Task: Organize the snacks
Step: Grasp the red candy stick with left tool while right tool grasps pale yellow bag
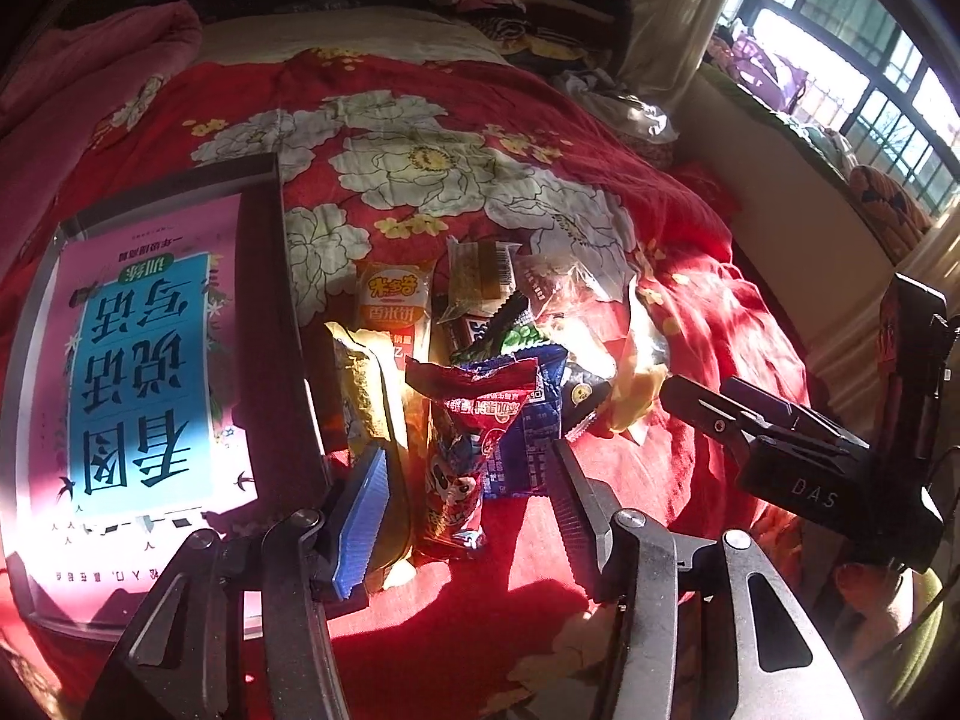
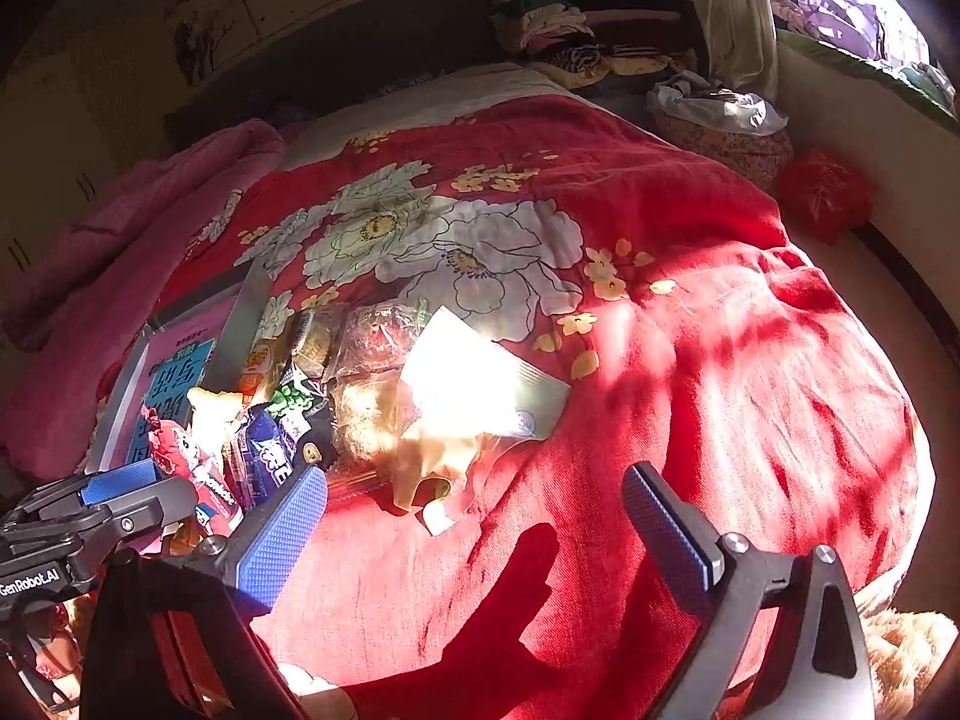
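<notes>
A pile of snack packets lies on a red floral bedspread [image 1: 420,138]. My left gripper [image 1: 465,495] is open around a red cartoon packet [image 1: 462,456], next to a gold packet [image 1: 366,390] and a blue packet [image 1: 531,426]. An orange-and-white packet [image 1: 393,306] lies further back. A grey tray [image 1: 264,276] holding a pink and blue book [image 1: 138,384] sits left of the pile. My right gripper [image 2: 474,525] is open and empty, above the bedspread [image 2: 690,360] just right of the pile, near a shiny crumpled bag [image 2: 474,396]. The right gripper also shows in the left wrist view [image 1: 756,426].
A pink blanket [image 2: 120,240] lies at the far left of the bed. Folded clothes [image 2: 558,30] are stacked at the head. A red plastic bag [image 2: 825,192] sits by the wall at the right, below a barred window [image 1: 870,60].
</notes>
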Available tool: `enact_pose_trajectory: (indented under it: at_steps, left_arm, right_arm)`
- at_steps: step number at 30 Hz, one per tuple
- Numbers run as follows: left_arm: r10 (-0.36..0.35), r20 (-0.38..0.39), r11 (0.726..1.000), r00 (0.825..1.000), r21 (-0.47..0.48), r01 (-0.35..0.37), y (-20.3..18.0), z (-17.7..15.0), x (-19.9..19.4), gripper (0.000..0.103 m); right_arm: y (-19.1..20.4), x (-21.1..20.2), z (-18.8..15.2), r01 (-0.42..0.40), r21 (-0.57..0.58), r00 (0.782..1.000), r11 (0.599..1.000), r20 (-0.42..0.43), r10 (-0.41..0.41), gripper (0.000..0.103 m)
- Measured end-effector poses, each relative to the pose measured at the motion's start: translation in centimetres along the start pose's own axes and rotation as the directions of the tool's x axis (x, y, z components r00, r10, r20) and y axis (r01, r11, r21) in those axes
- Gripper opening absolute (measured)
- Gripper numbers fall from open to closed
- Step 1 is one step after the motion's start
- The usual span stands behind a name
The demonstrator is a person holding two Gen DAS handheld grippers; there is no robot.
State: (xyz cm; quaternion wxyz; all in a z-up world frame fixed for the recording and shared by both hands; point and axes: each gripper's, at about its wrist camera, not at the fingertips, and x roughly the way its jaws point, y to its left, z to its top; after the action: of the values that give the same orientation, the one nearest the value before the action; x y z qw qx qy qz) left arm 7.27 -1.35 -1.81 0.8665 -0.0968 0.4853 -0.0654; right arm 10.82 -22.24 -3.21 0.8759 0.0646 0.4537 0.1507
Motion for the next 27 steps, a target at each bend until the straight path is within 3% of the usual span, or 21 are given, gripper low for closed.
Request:
enact_pose_trajectory:
  at_steps: [4, 13, 14, 19, 27]
  left_arm:
    - [-0.011, -0.001, 1.0, 1.0, 0.015, 0.011, -0.2, 0.2, 0.4, 0.047]
    - [-0.023, -0.012, 1.0, 1.0, 0.007, 0.023, 0.1, 0.7, 1.4, 0.046]
    - [-0.025, -0.013, 1.0, 1.0, 0.004, 0.025, 0.1, 0.7, 1.5, 0.046]
    - [-0.038, -0.034, 0.999, 0.999, -0.005, 0.038, 0.1, 0.7, 2.2, 0.033]
    - [-0.075, -0.05, 0.997, 0.996, -0.028, 0.074, 0.8, 0.7, 2.7, 0.02]
  right_arm:
    - [-0.6, 2.3, 0.2, -0.028, 0.035, 0.997, 0.999, -0.069, 0.03, 0.069]
    - [0.0, 4.3, 0.9, -0.041, 0.013, 0.996, 0.999, -0.076, 0.042, 0.061]
    - [-0.1, 4.5, 1.0, -0.06, 0.014, 0.995, 0.998, -0.077, 0.061, 0.055]
    - [0.3, 5.1, 1.3, -0.099, -0.018, 0.992, 0.995, -0.078, 0.098, 0.041]
    - [-0.1, 3.5, 1.5, -0.126, -0.018, 0.992, 0.992, -0.025, 0.125, 0.038]
